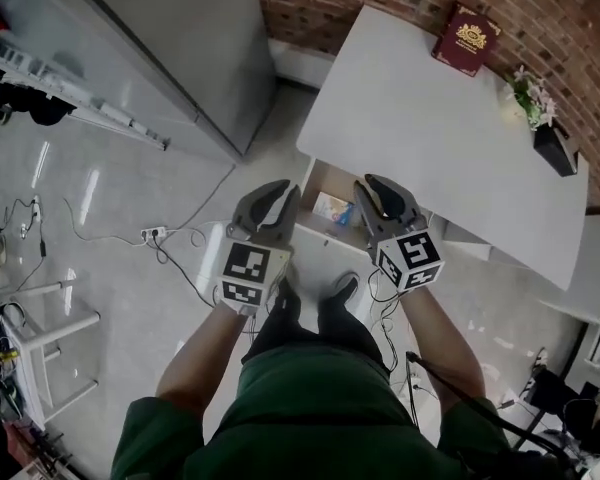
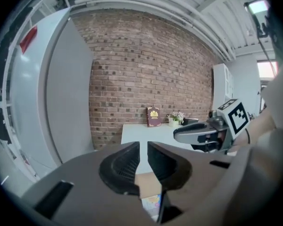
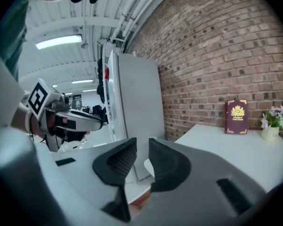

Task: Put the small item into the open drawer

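Hovering just below mid-frame in the head view, the left hand-held gripper (image 1: 280, 196) and the right hand-held gripper (image 1: 373, 190) sit side by side above the open drawer (image 1: 323, 179) of the white desk (image 1: 420, 118). In each gripper's own view the jaws stand a narrow slit apart with nothing between them; both are empty. The small item (image 1: 332, 209), a colourful flat packet, lies inside the drawer, between the two grippers as the head view frames it, so the placing looks done.

The risks from here are mostly about withdrawing. Both grippers hang close over the drawer's front edge, so a careless drop or swing could knock the drawer and jolt the packet, or nudge it shut on a jaw tip. If the packet needed shifting, jaws this nearly closed could not straddle it and would only push it around. Cables (image 1: 180, 258) trail across the floor at the left of the frame near the person's feet, and a step back could catch them.
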A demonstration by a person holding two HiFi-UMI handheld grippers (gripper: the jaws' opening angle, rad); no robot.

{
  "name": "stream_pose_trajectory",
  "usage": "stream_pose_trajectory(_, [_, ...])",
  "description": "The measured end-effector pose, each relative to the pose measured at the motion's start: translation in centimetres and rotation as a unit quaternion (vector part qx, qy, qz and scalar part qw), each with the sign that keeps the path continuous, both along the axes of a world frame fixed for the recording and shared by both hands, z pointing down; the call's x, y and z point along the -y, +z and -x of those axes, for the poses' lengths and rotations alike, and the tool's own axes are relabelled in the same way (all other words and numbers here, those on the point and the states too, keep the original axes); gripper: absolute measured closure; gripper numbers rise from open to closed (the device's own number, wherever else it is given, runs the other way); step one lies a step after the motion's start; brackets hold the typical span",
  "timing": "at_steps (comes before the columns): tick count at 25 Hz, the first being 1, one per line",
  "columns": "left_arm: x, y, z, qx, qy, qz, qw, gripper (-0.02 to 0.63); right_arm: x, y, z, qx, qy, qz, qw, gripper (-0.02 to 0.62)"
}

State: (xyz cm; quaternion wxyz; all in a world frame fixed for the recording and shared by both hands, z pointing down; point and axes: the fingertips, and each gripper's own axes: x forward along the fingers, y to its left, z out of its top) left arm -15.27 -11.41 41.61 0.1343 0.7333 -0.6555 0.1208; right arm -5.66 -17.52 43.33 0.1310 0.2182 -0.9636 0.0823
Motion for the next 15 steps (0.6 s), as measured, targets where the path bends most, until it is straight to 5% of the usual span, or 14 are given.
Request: stream_pose_trajectory(15, [1.9,-16.1,-2.2,0.005,0.015,-0.144,0.9895,0.559,0.5,-17.6,-3.6,0.098,0.084,-0.102,0.986,0.563])
